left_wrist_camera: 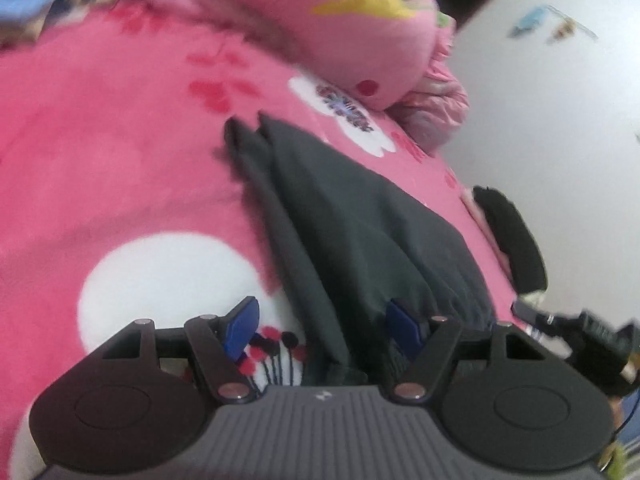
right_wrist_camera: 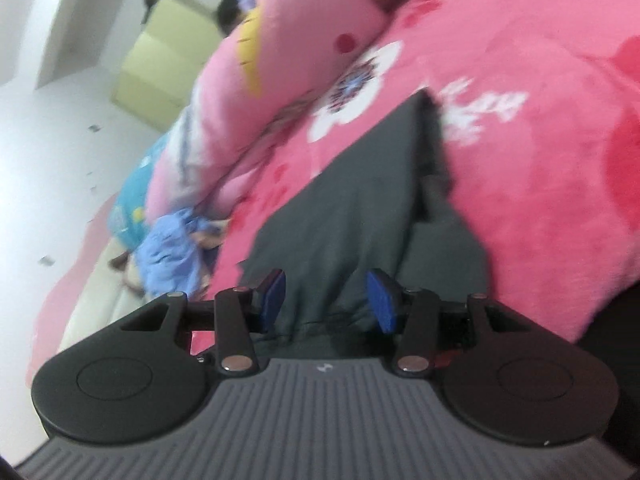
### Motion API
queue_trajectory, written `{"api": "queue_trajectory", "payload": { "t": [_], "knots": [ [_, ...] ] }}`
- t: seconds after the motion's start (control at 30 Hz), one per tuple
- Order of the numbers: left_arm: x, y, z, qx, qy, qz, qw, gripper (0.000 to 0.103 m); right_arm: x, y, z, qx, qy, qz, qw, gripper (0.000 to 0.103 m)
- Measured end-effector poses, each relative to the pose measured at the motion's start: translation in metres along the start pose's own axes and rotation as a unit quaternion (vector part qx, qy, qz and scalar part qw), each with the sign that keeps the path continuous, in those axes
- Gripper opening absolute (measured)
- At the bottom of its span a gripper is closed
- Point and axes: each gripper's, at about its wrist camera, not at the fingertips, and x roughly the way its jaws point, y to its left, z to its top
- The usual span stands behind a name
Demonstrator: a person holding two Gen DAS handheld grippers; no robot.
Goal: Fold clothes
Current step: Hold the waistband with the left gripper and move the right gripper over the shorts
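— Blue pads on the left gripper [left_wrist_camera: 320, 330] stand apart, one over the blanket's white patch, the other over the dark cloth. Is anything held?

— No. Its jaws are open, straddling the near edge of the dark trousers [left_wrist_camera: 360, 216]. The right gripper [right_wrist_camera: 330, 300] is the same: jaws apart, hovering just above the waistband end.

— So where do the trousers lie?

— Flat on the pink blanket [left_wrist_camera: 132, 152] covering the bed, legs stretched away towards the pink pillow [left_wrist_camera: 340, 28].

— Which step is this?

— I judge it the start of a fold: both grippers are poised at the waist end, neither clamped. Next they must close on the two near corners and carry that edge towards the leg ends, evenly, so the cloth doesn't skew.

— Count?

— One pair of trousers, two grippers, one blanket, one pillow, one crumpled blue garment [right_wrist_camera: 176, 248] well aside. The blur hides finer detail.
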Motion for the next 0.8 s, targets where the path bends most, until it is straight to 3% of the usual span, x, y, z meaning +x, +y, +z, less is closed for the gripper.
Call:
{"api": "queue_trajectory", "payload": {
  "t": [0.17,0.27,0.37,0.47,0.6,0.8],
  "knots": [
    [-0.003,0.005,0.002,-0.032,-0.002,-0.009,0.9994,0.072,-0.006,0.011,0.011,-0.038,-0.017,-0.021,0.999,0.046],
    [-0.001,0.000,-0.003,-0.021,-0.006,-0.009,0.9997,0.073,0.014,0.039,0.026,-0.091,0.007,-0.021,0.996,0.049],
    [0.002,-0.005,-0.009,-0.004,-0.012,-0.008,0.9999,0.074,0.057,0.088,0.035,-0.171,0.060,-0.022,0.983,0.059],
    [0.000,-0.006,-0.017,0.004,-0.017,-0.017,0.9997,0.074,0.110,0.138,0.028,-0.269,0.119,-0.032,0.955,0.064],
    [-0.007,-0.006,-0.029,0.007,-0.024,-0.030,0.9992,0.074,0.188,0.185,0.012,-0.358,0.189,-0.075,0.911,0.064],
    [-0.006,-0.001,-0.032,-0.016,-0.035,-0.046,0.9982,0.073,0.268,0.217,-0.024,-0.446,0.271,-0.147,0.840,0.064]
  ]
}}
